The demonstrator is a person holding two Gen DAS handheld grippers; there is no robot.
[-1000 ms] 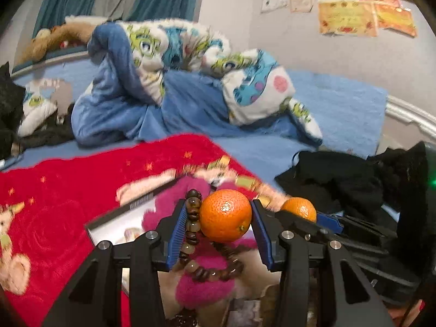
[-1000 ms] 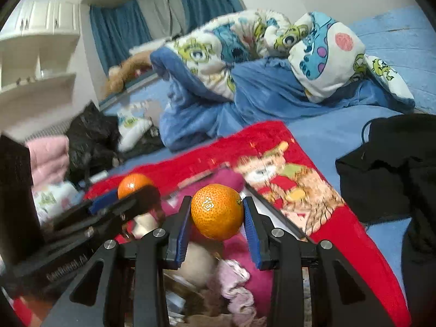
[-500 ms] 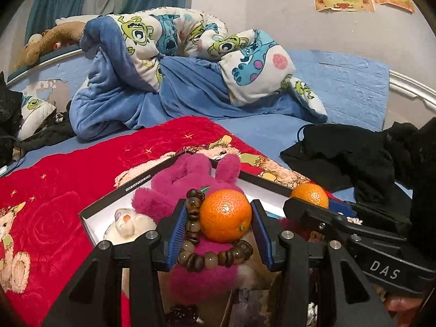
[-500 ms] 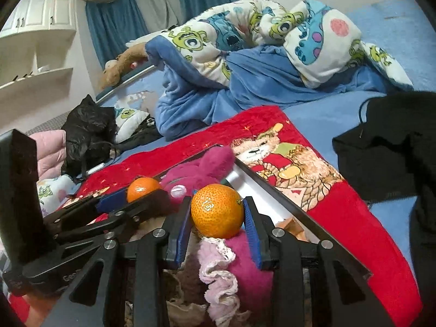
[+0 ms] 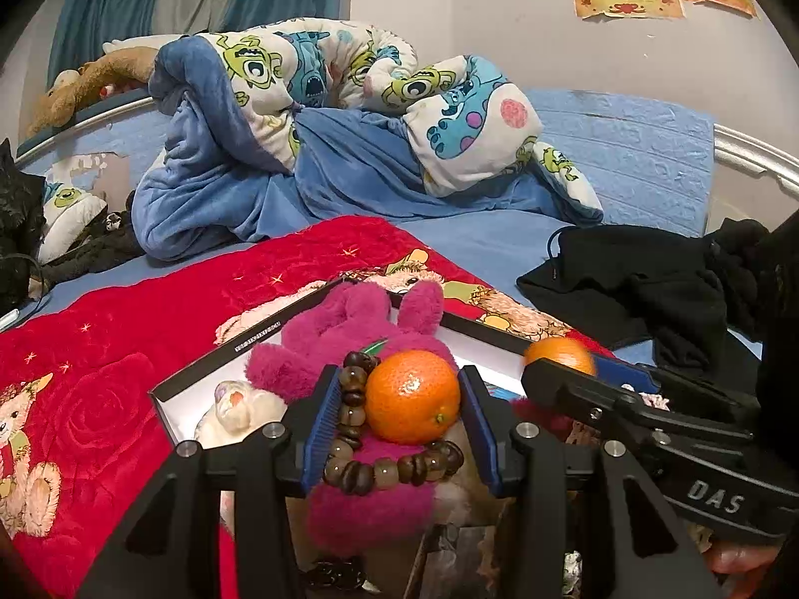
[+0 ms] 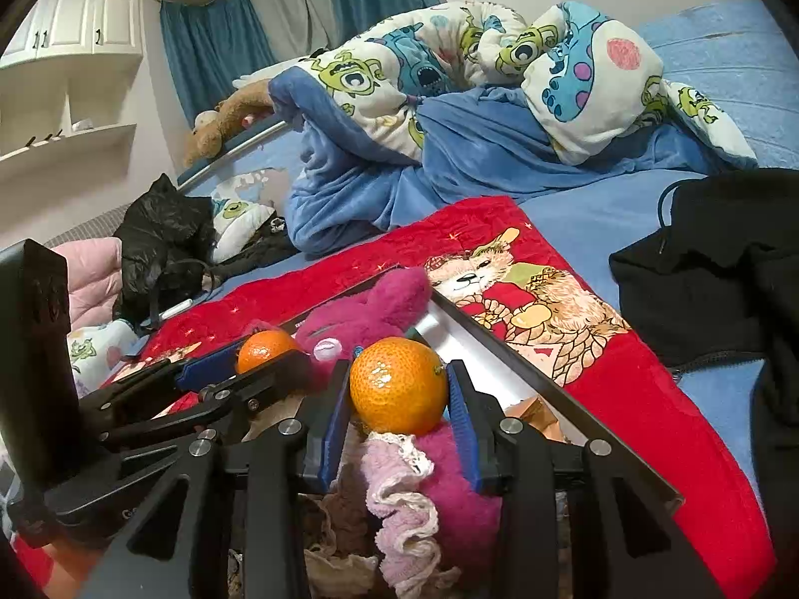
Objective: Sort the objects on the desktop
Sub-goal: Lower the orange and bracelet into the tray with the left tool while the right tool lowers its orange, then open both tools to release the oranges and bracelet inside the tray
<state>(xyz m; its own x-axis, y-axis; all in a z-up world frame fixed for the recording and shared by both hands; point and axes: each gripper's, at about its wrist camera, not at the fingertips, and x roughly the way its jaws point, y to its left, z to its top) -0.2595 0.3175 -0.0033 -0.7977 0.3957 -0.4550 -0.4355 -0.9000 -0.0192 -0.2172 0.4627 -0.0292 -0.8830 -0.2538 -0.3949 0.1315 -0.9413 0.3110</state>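
Altogether two oranges, one per gripper: left orange (image 5: 412, 397), right orange (image 6: 398, 386).

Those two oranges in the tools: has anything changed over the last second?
Both tools moved forward over the open box, so the pink plush toy now lies beneath them. The left tool still grips its orange with the bead bracelet; the right tool still grips its orange.

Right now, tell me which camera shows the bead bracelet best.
Left wrist view: the bead bracelet hangs between the left gripper finger and its tangerine, looping underneath. The right wrist view shows none of it.
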